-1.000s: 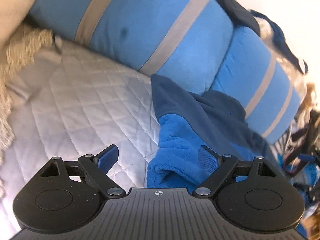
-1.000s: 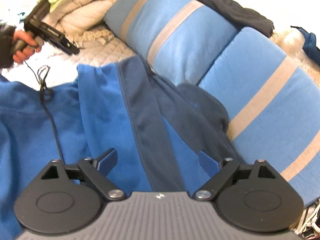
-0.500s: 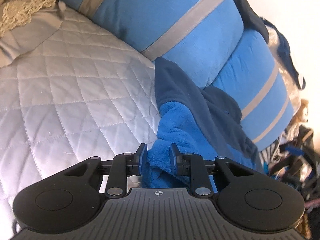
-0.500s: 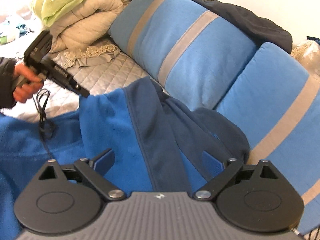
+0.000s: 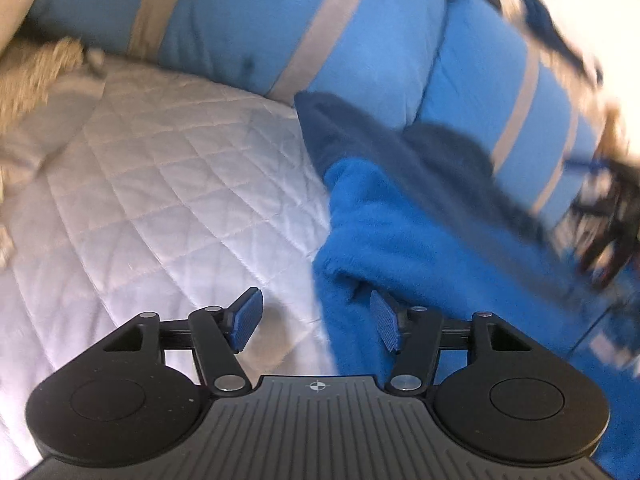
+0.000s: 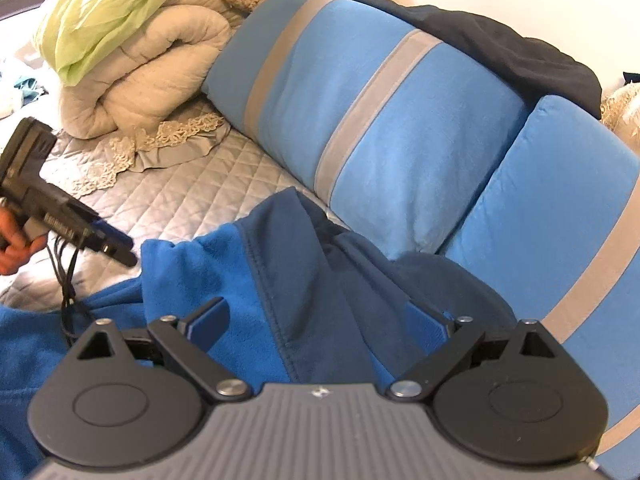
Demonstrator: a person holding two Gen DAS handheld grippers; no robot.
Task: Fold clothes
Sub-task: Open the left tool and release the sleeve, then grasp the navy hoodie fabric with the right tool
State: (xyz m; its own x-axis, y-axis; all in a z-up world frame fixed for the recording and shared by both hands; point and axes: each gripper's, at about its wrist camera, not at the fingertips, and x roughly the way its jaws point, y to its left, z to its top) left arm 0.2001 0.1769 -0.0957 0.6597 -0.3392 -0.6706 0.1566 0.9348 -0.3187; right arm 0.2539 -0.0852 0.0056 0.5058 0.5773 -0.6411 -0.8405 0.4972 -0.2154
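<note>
A blue fleece garment with a navy band lies rumpled on a quilted grey bedspread, its far edge pushed up against two blue bolster cushions with grey stripes. The left gripper hovers low over the bedspread at the garment's folded bright-blue edge, angled down and forward, its jaws parted to a moderate gap and holding nothing; its right finger pad sits just beside a fold of fleece, the left pad over bare quilt. That view is blurred toward the right. From the right wrist view, the left gripper appears at the far left edge, held by a bare hand with a black cable trailing down onto the fleece. The right gripper is poised above the garment's navy section, pointing toward the cushions, its jaws spread wide and empty, with blue fleece under the left finger and navy fabric under the right. A dark garment is draped over the top of the cushions, and a rolled beige comforter topped by a pale green cloth is piled beyond the bedspread's lace-trimmed corner.
</note>
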